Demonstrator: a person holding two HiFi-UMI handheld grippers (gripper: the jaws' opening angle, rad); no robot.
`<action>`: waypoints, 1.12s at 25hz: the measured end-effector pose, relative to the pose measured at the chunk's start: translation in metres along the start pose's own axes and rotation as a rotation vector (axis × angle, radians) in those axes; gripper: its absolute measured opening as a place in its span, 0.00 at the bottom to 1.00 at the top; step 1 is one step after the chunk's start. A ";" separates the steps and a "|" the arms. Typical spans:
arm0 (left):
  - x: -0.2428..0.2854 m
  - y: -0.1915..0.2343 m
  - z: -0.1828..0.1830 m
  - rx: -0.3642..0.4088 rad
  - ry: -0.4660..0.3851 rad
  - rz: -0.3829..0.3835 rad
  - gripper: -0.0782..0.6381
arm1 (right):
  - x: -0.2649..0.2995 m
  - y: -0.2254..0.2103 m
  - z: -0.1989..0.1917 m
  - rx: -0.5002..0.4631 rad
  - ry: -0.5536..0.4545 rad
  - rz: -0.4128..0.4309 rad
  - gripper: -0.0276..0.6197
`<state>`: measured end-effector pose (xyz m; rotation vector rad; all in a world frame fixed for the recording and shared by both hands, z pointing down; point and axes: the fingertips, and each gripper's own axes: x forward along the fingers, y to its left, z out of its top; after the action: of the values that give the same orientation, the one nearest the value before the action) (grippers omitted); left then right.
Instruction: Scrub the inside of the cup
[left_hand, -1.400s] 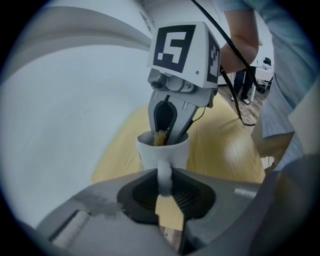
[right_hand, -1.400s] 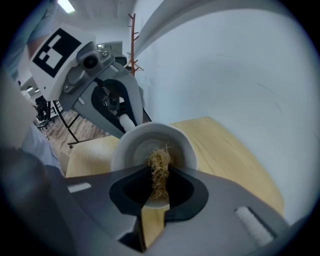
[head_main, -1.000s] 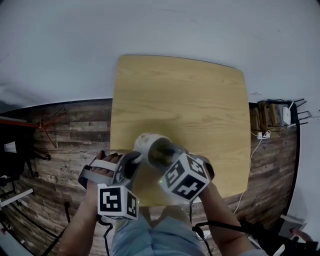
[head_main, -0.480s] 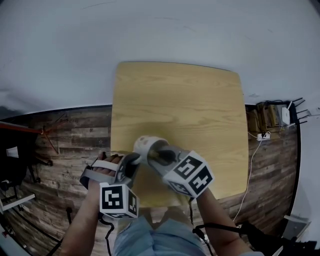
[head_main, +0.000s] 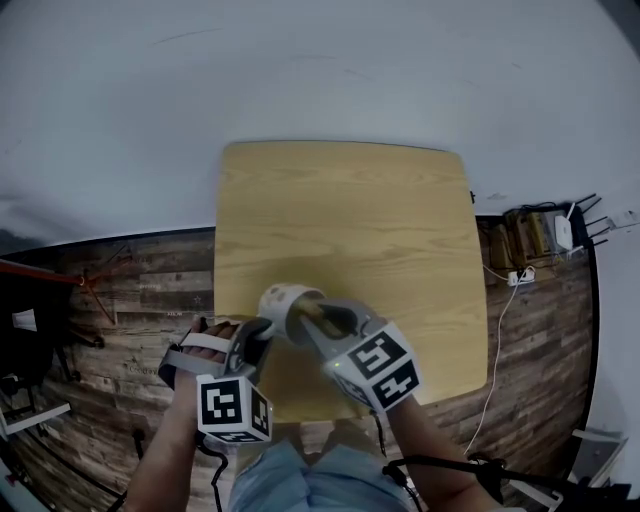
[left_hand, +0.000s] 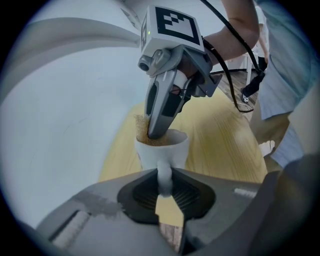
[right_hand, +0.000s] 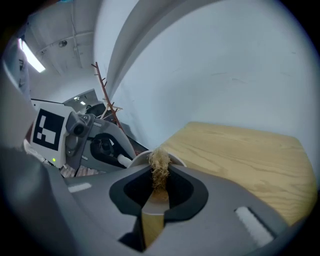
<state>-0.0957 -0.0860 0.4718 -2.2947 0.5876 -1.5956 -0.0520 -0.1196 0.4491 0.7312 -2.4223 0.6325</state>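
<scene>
Cup (head_main: 284, 299) is at the near left of the wooden table (head_main: 380, 230), left gripper (left_hand: 165, 184) clamped on its handle (left_hand: 164, 172), right gripper (right_hand: 159, 186) pinching a tan fibrous scrubber (right_hand: 160, 167) that's stuffed into its mouth.

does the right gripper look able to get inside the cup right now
Likely yes: the left gripper holds the cup by its handle, mouth unobstructed, and the right gripper has its scrubber inside the rim.

No words, brands or numbers could be read; only black-and-white square markers stood on the cube (head_main: 235, 408) of the left gripper (head_main: 262, 328) and the cube (head_main: 377, 366) of the right gripper (head_main: 322, 318).
</scene>
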 end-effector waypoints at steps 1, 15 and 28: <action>0.000 0.000 0.001 0.001 0.000 0.000 0.20 | -0.001 -0.001 0.001 -0.014 0.002 -0.012 0.13; 0.001 -0.001 0.002 -0.002 0.015 0.003 0.20 | -0.002 0.002 -0.035 -0.206 0.219 -0.055 0.13; 0.001 -0.003 0.004 0.039 0.020 0.003 0.20 | -0.007 0.033 -0.014 -0.041 0.155 0.099 0.13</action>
<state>-0.0915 -0.0841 0.4728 -2.2515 0.5592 -1.6157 -0.0620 -0.0843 0.4466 0.5279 -2.3320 0.6519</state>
